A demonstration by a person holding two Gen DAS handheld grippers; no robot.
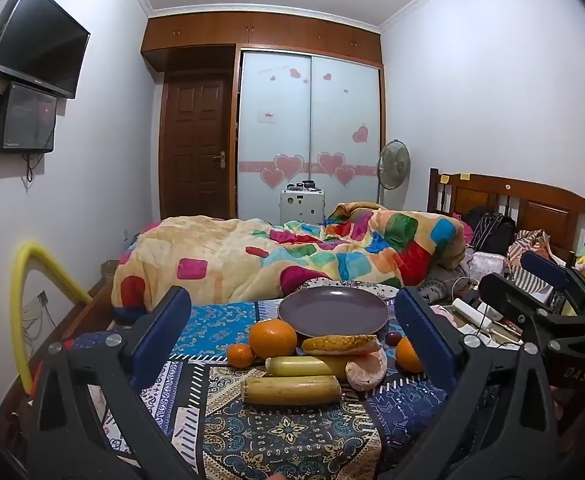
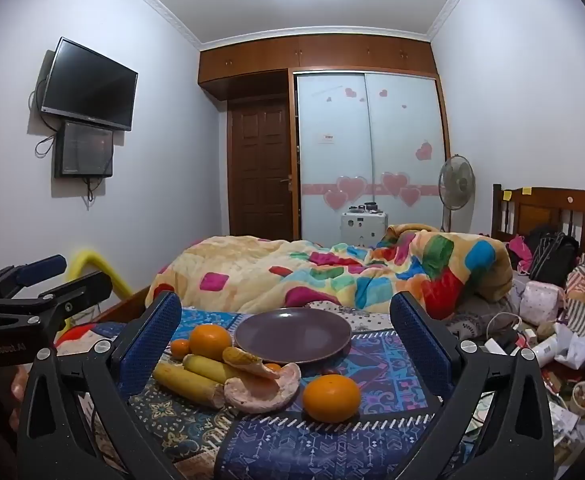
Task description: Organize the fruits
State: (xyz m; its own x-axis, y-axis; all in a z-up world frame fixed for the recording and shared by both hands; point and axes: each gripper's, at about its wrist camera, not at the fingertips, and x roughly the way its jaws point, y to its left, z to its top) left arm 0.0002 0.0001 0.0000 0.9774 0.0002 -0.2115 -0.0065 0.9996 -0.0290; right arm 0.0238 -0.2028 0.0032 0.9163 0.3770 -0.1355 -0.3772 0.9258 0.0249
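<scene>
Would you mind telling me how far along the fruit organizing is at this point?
Nothing looks done yet: the purple plate holds no fruit. Nothing is in hand either; the left gripper and right gripper both have open jaws with nothing between them. Everything is left: the big orange, small orange, the lone orange, the yellow pieces and the peel all lie on the patterned cloth.

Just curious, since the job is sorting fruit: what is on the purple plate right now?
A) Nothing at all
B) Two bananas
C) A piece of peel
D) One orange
A: the purple plate shows a bare surface in both views, while the oranges, the bananas and the peel all lie on the patterned cloth in front of it.
</scene>
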